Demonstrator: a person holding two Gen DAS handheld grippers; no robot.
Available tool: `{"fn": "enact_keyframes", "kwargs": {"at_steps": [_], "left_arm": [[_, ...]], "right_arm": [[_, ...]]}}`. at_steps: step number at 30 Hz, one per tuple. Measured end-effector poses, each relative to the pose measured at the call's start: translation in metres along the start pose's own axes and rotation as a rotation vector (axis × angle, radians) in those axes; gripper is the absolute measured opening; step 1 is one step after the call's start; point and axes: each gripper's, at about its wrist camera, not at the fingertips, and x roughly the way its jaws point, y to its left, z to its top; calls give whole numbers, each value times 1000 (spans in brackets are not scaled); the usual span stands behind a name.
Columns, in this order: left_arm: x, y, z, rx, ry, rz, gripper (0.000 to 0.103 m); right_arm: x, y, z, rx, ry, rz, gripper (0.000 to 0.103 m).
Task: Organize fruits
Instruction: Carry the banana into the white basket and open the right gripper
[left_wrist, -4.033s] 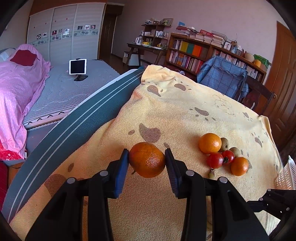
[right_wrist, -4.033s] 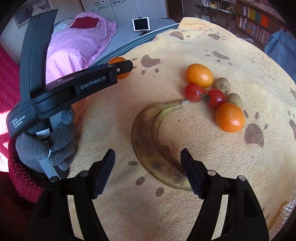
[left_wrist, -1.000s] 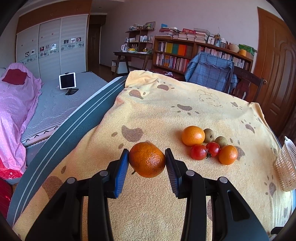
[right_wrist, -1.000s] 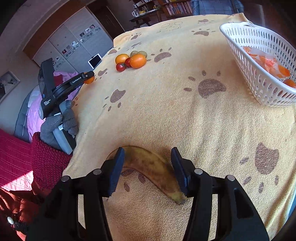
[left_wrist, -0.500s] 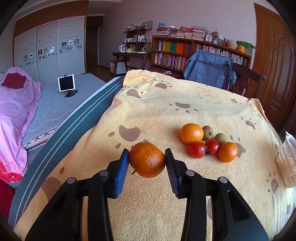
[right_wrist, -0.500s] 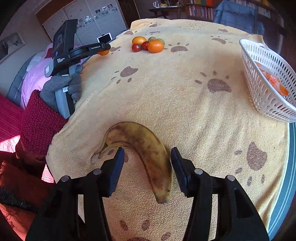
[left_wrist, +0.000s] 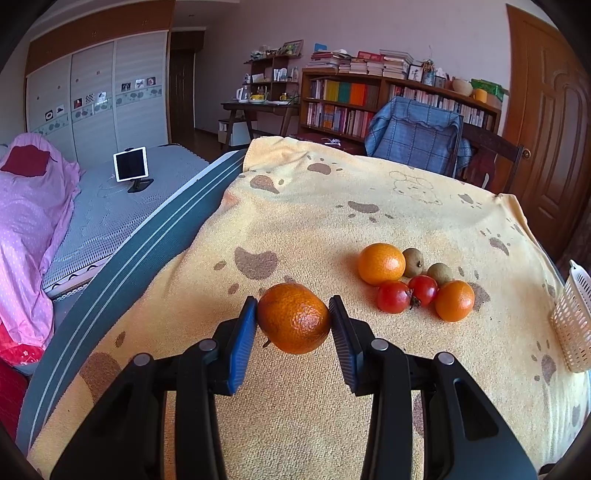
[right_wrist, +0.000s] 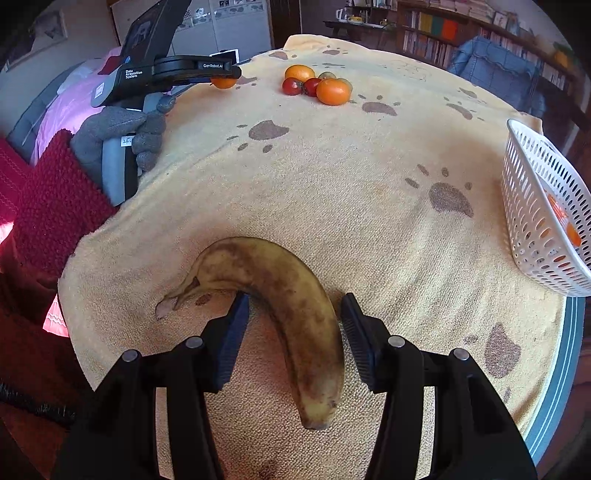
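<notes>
In the left wrist view, an orange (left_wrist: 293, 318) is clamped between the blue pads of the left gripper (left_wrist: 293, 319) and is held above the yellow paw-print blanket (left_wrist: 332, 206). To the right of that orange, a small cluster is seen lying on the blanket: a second orange (left_wrist: 381, 264), two brown kiwis (left_wrist: 413, 257), two tomatoes (left_wrist: 394, 296) and a third, smaller orange (left_wrist: 454, 300), all packed close together. Farther right of the held orange, the corner of a white basket (left_wrist: 573, 325) is seen at the blanket's edge.

In the right wrist view, a spotted banana (right_wrist: 291, 306) is gripped by the right gripper (right_wrist: 294, 321), whose pads are pressed against its curved middle; its stem end is turned left and its tip points toward the camera. Far beyond the banana, the same fruit cluster (right_wrist: 317, 85) is seen, and to its left the left gripper (right_wrist: 223, 75) is closed on the orange (right_wrist: 223, 82). To the right of the banana, well apart, the white basket (right_wrist: 532, 206) is seen, with something orange inside.
</notes>
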Motion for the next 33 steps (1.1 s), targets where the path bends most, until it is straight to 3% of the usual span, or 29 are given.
{"fn": "enact_keyframes", "kwargs": {"at_steps": [5,8,9,12,21,28,33], "left_arm": [[0,0,0,1,-1,0,40],[0,0,0,0,0,-1,40],[0,0,0,0,0,-2,40],[-1,-1,0,3,0,2,40],[-27,-31,-3,67,-16,-50,40],[-55,-87,-11,194,-53,-138,40],[-70,-138,-17,307,-49,-244,40]], "right_arm": [[4,5,2,-29,-14,-16,55],[1,8,1,-40,-28,-27,46],[-1,7,0,-35,-32,-16,38],[-6,4,2,17,-56,18,32],[-41,-25,11,177,-206,60,32],[-76,-74,8,351,-357,-21,32],[-99,-122,3,511,-449,-147,32]]}}
